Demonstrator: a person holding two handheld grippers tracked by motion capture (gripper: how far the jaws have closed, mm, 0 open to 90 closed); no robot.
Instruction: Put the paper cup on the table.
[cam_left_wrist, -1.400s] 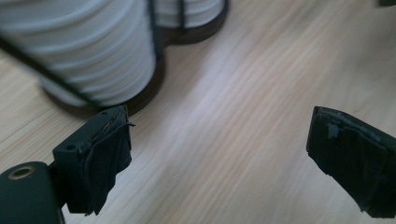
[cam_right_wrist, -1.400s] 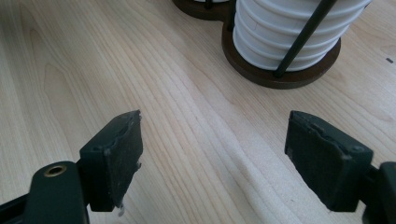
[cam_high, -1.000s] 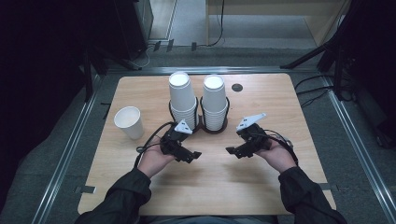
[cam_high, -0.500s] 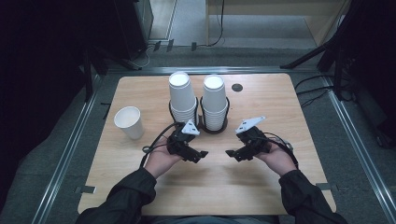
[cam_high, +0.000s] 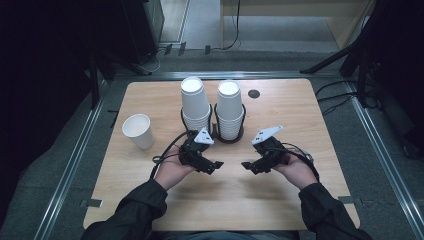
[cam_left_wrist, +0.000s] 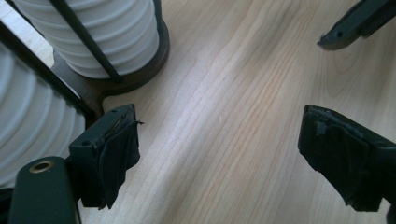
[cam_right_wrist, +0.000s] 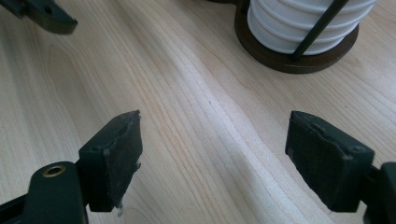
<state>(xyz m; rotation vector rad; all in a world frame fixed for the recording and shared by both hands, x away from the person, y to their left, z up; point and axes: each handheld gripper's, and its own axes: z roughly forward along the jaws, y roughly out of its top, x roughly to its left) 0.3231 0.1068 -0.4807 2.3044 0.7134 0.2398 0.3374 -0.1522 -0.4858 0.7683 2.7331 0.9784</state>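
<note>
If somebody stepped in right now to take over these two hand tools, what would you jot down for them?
Left gripper: open, nothing between its jaws, which have just been closing a little; low over the table in front of the left cup stack.
Right gripper: open, holds nothing, in front of the right cup stack.
Both stacks stand in the dark holder. One single cup stands upright apart, to the left.
Done: nothing gripped so far.
Left: probably taking a cup from a stack; neither is touched yet.

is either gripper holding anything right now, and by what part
Nothing is held: the left gripper and right gripper both stand open over bare table.
</note>
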